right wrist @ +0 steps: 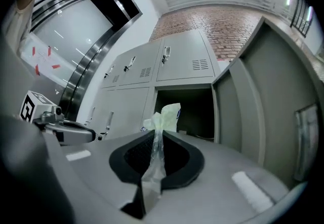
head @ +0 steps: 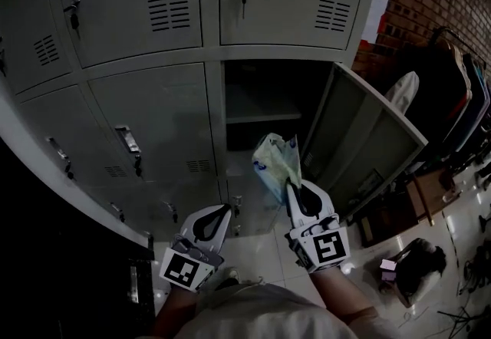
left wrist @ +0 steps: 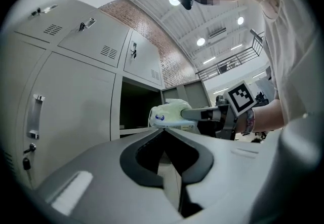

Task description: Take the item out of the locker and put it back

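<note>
Jaws of the right gripper clamp the thin edge of the bag so it rides clear before the open locker; left gripper sits closed, empty.

Matching kit on both sides: the left tool and the right tool are pale grey shells, each with a black-lined teardrop hollow. Each carries a cube of black-and-white square markers, left cube and right cube. Nearer in, there's a light shirt and a band round the right wrist.
</note>
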Available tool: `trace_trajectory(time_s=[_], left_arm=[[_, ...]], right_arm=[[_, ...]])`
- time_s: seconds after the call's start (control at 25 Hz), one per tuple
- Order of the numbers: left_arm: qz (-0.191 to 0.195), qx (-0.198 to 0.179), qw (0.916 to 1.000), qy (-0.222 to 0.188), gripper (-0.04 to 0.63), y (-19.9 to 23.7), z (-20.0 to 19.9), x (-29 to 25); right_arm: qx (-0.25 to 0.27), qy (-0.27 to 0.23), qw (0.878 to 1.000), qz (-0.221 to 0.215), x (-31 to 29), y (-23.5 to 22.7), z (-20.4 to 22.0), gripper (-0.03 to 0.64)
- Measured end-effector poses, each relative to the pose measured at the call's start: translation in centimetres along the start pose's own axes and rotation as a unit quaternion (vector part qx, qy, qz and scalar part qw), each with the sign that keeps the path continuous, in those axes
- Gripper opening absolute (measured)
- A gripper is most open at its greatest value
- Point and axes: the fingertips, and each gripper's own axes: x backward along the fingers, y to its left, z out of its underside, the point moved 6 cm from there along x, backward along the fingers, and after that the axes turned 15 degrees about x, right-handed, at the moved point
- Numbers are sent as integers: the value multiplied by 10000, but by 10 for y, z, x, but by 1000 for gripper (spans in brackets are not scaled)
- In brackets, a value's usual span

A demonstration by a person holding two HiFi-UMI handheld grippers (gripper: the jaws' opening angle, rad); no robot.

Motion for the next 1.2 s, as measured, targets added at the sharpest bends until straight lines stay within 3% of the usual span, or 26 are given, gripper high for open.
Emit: trace_trajectory(time_s=[0.2, 0.44, 0.92, 1.2], left_arm=[[365, 16, 9993, 46, 2, 36, -6, -26], [438, 70, 9989, 178, 2, 60, -4, -43], [222, 152, 9994, 212, 2, 68, -4, -41], [102, 208, 9995, 220, 2, 77, -2, -43]], right_arm=[[351, 25, 9986, 401, -68, -29, -1, 14], [697, 103, 9948, 742, -139, -66, -1, 14], [753, 607, 9939, 533, -206, -73, 31, 18], [576, 594, 9959, 368, -214, -70, 43, 72]])
